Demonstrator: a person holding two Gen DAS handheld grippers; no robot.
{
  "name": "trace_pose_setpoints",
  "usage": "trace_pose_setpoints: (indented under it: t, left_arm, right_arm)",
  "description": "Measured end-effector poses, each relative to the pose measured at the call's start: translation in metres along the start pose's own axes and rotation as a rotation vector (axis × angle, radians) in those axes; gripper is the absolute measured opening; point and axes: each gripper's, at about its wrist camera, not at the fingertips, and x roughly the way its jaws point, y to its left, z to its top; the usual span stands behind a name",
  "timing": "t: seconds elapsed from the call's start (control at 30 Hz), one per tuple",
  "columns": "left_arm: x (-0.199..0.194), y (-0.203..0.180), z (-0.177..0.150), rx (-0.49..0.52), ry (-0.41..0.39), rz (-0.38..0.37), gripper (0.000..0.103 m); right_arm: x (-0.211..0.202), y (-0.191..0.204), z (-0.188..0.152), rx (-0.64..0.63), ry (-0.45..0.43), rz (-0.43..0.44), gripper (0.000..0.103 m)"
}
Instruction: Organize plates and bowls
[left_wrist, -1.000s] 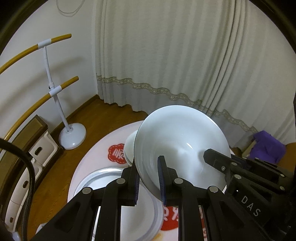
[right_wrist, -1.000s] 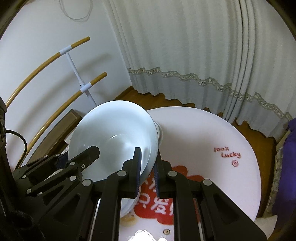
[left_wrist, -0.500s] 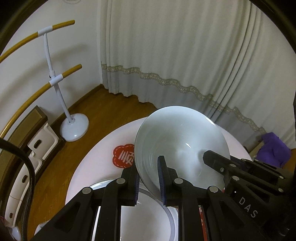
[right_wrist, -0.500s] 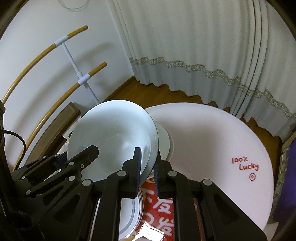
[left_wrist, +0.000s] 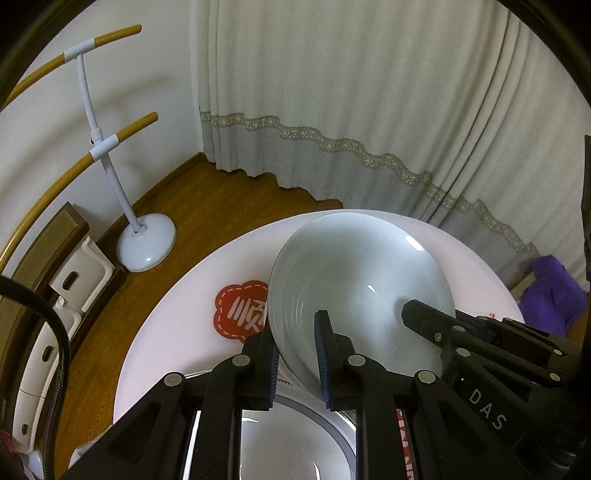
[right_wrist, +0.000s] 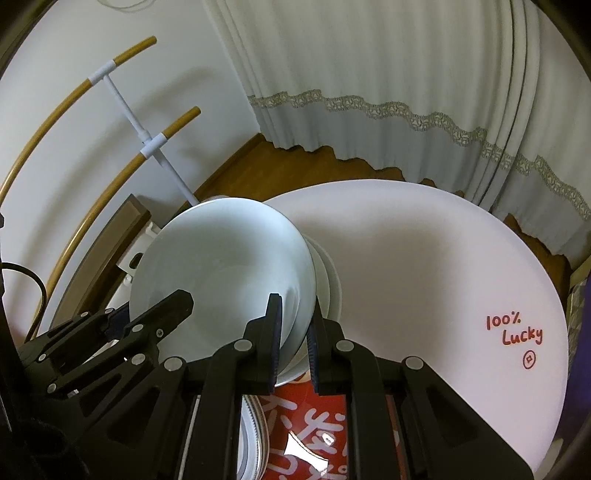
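Bowl (left_wrist: 354, 280) hangs tipped between my two grippers, above the table (right_wrist: 424, 258). My left gripper (left_wrist: 295, 354) jaws pinch its near rim tight; my right gripper (right_wrist: 293, 332) jaws pinch the other side. A plate (left_wrist: 295, 443) lies just below my left jaws.

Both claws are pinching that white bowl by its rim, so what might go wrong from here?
1. The glossy white ceramic bowl is held only at its rim by the left claw and right claw; it might slip.
2. Lowered carelessly, it may knock the silver-rimmed plate on the round white table.
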Motion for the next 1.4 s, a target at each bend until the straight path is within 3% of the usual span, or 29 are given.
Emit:
trace_pose_setpoints:
  t: [0.47, 1.4]
  left_arm:
    - [0.026, -0.001, -0.007, 0.015, 0.001, 0.026, 0.015]
    - [-0.003, 0.017, -0.029, 0.001, -0.026, -0.015, 0.015]
  right_arm:
    - [0.011, 0.002, 0.001, -0.004, 0.011, -0.014, 0.014]
    - [0.005, 0.004, -0.008, -0.017, 0.006, -0.03, 0.016]
